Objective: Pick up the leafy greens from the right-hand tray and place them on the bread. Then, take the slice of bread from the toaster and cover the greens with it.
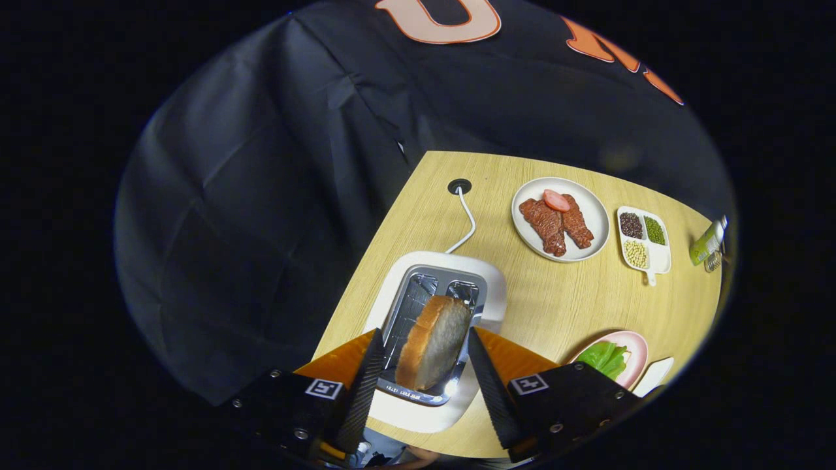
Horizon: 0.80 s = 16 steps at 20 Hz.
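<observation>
A: Gripper (423,365) status?
B: Jaws apart, 2 fingers (363,391) either side of 1 bread slice (434,349). The slice stands on edge, tilted, sticking up out of the toaster (457,274). Can't tell if the pads touch the crust; a thin gap seems to show on each side, so I call it open, not gripping.
A: Toaster count, slots?
B: 1 toaster, white body w/ metal top, 2 slots. Bread is in the slot nearer the fingers; the other slot (462,292) is beyond it. 1 white cord (467,222) runs from the toaster to 1 round grommet hole (459,186) in the wood table (555,300).
A: Greens?
B: 1 bunch of leafy greens (604,358) lying on 1 pink plate (635,352), just beyond the finger on that side, well apart from the toaster. Whether bread sits under them I can't tell. 1 white item (655,375) beside the plate, partly hidden.
A: Other stuff?
B: 1 white round plate (591,205) w/ 2 meat pieces (555,225) and 1 pink slice (556,200) on top. 1 divided dish (659,260) w/ 3 fills: dark, green, pale beans. 1 green bottle (707,243) at the table's far edge.
</observation>
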Available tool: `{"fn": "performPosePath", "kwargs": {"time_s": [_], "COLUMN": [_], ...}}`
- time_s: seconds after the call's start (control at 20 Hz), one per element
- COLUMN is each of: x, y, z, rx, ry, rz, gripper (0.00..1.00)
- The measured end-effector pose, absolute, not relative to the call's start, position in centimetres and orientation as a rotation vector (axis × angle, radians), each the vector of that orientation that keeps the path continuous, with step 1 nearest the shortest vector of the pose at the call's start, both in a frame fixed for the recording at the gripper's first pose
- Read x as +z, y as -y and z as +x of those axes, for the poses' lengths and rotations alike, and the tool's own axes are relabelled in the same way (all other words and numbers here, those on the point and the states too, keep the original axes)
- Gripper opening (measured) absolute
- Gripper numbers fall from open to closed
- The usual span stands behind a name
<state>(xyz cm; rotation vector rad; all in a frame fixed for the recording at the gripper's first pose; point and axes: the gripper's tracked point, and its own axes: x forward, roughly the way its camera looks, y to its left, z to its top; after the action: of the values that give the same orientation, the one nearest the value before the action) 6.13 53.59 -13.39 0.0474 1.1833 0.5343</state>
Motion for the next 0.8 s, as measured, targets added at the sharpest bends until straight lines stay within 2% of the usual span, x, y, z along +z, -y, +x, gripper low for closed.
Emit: {"fn": "performPosePath", "kwargs": {"time_s": [0.25, 0.4, 0.5, 0.8], "x": [-14.5, -15.1, -14.9, -12.7], "y": [-52.8, -51.2, -51.7, -51.2], "z": [6.4, 7.0, 6.7, 7.0], "rx": [0.48, 0.425, 0.448, 0.491], "ry": [-1.184, -1.173, -1.178, -1.138], "rz": [-0.004, -0.024, 0.024, 0.115], "gripper": [0.61, 0.36, 0.2, 0.12]}}
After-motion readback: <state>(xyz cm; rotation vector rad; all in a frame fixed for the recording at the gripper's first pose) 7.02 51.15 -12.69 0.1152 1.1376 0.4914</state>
